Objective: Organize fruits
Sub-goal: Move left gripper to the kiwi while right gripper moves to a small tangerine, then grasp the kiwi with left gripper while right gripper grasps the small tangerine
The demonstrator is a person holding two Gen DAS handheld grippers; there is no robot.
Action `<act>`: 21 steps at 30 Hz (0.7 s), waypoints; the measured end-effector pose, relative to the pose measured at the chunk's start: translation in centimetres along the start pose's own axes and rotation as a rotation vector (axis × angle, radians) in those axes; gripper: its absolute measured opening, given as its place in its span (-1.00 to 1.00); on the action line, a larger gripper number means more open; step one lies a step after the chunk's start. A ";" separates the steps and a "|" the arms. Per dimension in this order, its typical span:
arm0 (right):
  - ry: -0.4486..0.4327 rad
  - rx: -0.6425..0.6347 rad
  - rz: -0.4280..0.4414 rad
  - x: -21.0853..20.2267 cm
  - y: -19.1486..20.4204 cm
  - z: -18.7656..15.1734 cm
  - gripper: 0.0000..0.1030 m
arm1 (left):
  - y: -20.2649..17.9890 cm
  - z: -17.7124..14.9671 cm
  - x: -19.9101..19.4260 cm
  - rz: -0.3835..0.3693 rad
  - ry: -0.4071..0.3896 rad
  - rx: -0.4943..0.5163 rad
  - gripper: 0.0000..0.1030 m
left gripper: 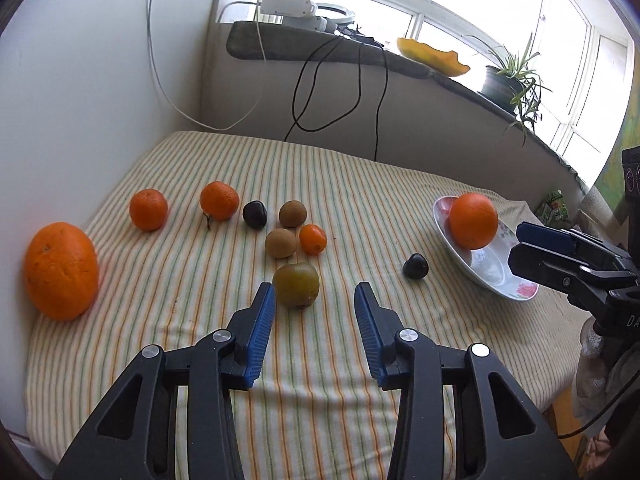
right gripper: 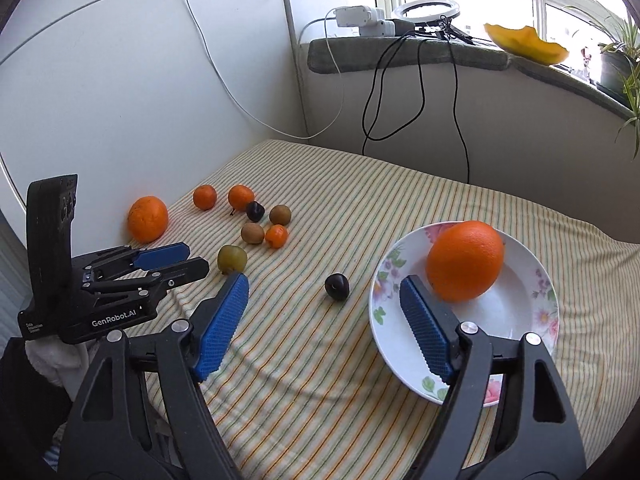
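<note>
An orange point(right gripper: 464, 260) lies in a flowered white plate point(right gripper: 520, 320) at the right of the striped cloth. My right gripper point(right gripper: 322, 283) is open and empty beside the plate's left rim, with a dark plum point(right gripper: 337, 287) on the cloth beyond its fingertips. My left gripper point(left gripper: 315, 292) is open and empty too, and a greenish fruit point(left gripper: 296, 284) sits just past its left fingertip. Further back lie two kiwis point(left gripper: 281, 243), a small tangerine point(left gripper: 313, 239), another plum point(left gripper: 255, 214) and two tangerines point(left gripper: 219, 201). A large orange point(left gripper: 61, 270) sits at the far left.
A white wall point(left gripper: 100, 100) borders the cloth on the left. Behind it runs a windowsill point(right gripper: 420, 54) with a ring light, a yellow rind point(right gripper: 524, 44) and a pot plant point(left gripper: 504, 80). Black cables point(right gripper: 416, 92) hang down to the cloth's back edge.
</note>
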State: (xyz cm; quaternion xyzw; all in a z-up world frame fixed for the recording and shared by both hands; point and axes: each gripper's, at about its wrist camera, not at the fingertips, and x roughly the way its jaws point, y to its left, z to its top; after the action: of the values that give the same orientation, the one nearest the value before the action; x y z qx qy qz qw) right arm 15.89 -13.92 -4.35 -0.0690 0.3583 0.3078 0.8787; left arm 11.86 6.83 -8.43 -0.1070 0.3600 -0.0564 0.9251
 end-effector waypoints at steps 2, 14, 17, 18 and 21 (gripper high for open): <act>0.020 -0.027 0.010 1.0 1.1 -0.1 0.44 | 0.5 0.0 0.4 -0.010 0.007 -0.020 -0.31; 0.125 0.021 0.073 7.0 2.4 3.2 0.17 | 1.4 0.0 2.3 -0.034 0.036 -0.041 -0.31; 0.180 0.071 0.081 9.3 1.8 4.3 0.03 | 1.3 0.2 2.8 -0.035 0.041 -0.036 -0.31; 0.195 0.087 0.088 10.0 1.6 4.5 -0.02 | 1.3 0.2 2.9 -0.035 0.041 -0.034 -0.31; 0.229 0.138 0.116 11.9 1.1 5.1 -0.04 | 1.4 0.4 3.3 -0.035 0.044 -0.033 -0.31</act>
State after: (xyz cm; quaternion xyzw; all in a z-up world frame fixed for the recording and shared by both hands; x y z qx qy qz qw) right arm 24.80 -5.41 -8.56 -0.0223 0.4799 0.3229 0.8154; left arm 14.57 7.68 -10.60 -0.1271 0.3794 -0.0691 0.9139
